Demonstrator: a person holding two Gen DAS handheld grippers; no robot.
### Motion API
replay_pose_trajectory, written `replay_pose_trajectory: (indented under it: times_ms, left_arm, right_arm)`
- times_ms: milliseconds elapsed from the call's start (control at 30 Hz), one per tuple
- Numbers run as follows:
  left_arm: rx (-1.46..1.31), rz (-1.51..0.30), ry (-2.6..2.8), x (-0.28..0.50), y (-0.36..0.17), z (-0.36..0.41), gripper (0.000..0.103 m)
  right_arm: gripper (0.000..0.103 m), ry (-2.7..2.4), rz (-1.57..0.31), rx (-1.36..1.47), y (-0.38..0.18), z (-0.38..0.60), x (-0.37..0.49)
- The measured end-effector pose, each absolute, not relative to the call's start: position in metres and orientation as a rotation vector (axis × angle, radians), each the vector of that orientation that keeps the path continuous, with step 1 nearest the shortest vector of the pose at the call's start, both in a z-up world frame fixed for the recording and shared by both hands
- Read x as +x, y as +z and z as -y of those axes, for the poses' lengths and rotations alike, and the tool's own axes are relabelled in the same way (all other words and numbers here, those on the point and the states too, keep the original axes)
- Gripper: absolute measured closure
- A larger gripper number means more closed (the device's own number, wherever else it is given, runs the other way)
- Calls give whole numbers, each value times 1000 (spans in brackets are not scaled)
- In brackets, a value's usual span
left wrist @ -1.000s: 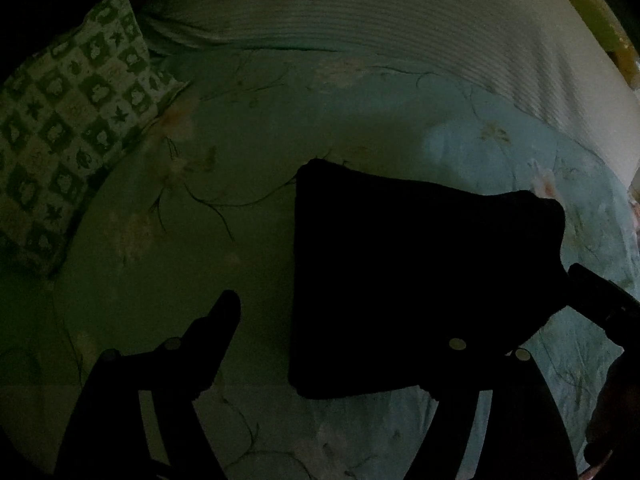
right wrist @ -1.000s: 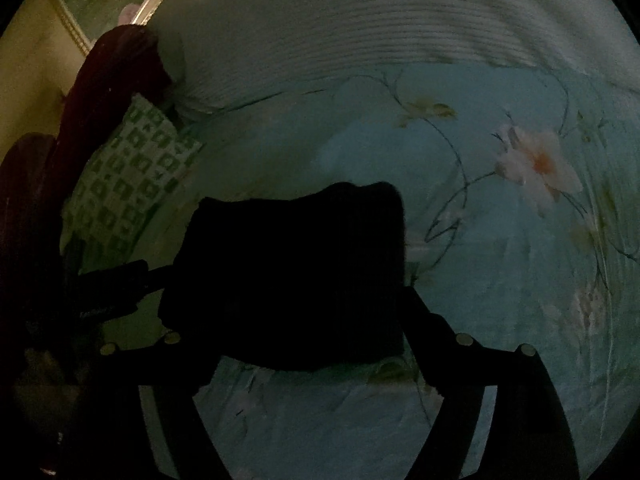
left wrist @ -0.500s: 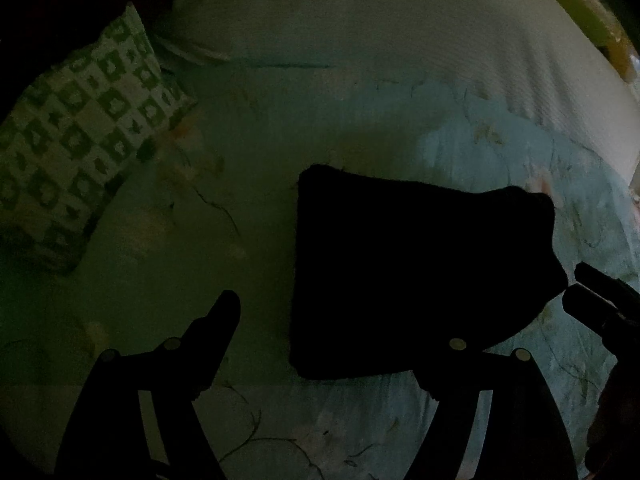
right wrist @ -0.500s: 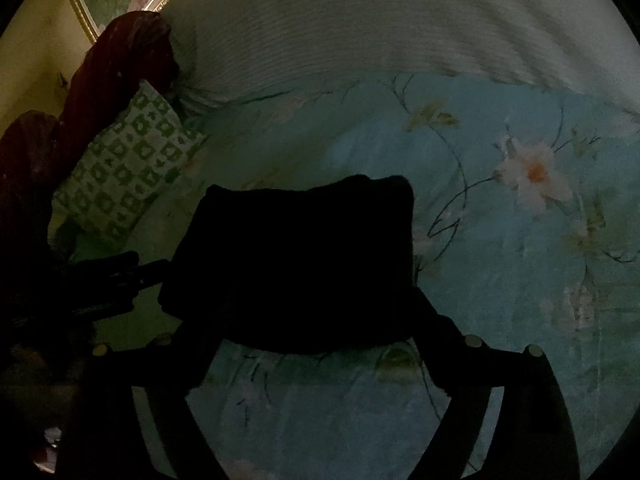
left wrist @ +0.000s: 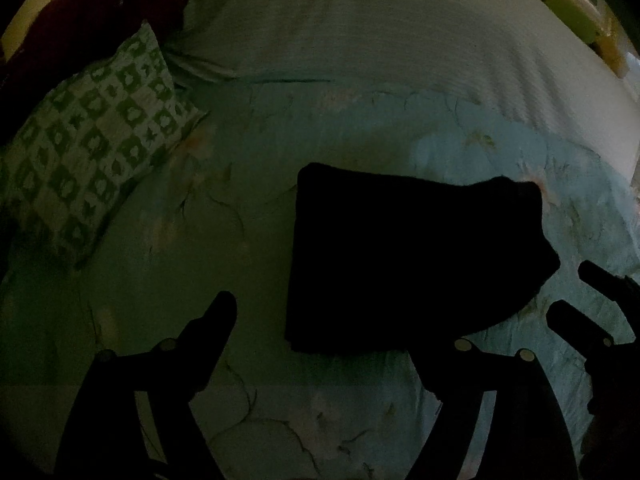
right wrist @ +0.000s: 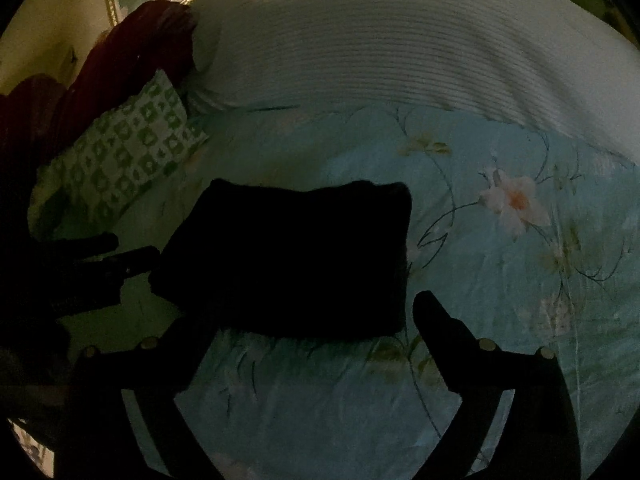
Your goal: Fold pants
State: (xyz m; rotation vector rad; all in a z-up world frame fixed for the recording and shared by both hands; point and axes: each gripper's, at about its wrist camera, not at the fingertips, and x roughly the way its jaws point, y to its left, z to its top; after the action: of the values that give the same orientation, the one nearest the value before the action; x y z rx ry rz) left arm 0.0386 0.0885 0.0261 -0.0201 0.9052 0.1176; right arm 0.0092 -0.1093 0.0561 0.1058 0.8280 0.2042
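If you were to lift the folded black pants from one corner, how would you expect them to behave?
The folded black pants are soft cloth in a compact rectangle, so they would probably droop and unfold. They look light. On the floral bedsheet, which is also soft, a push might bunch them rather than slide them.

the left tool (left wrist: 336, 328) has its two dark fingers spread wide and holds nothing, one fingertip (left wrist: 222, 306) at 7 o'clock in its own view. the right tool (right wrist: 304, 312) is likewise spread wide and unloaded, its right fingertip (right wrist: 426, 306) at 5 o'clock. each tool shows in the other's view: right at 4 o'clock, left at 9 o'clock.
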Motion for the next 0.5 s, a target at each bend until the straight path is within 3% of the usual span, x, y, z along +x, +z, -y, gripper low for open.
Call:
replay_pose_trajectory:
  times_ms: [500]
  left_arm:
    - [4, -842, 177, 14, 16, -80, 19]
  right_arm:
    - [3, 166, -744, 11, 40, 90, -7]
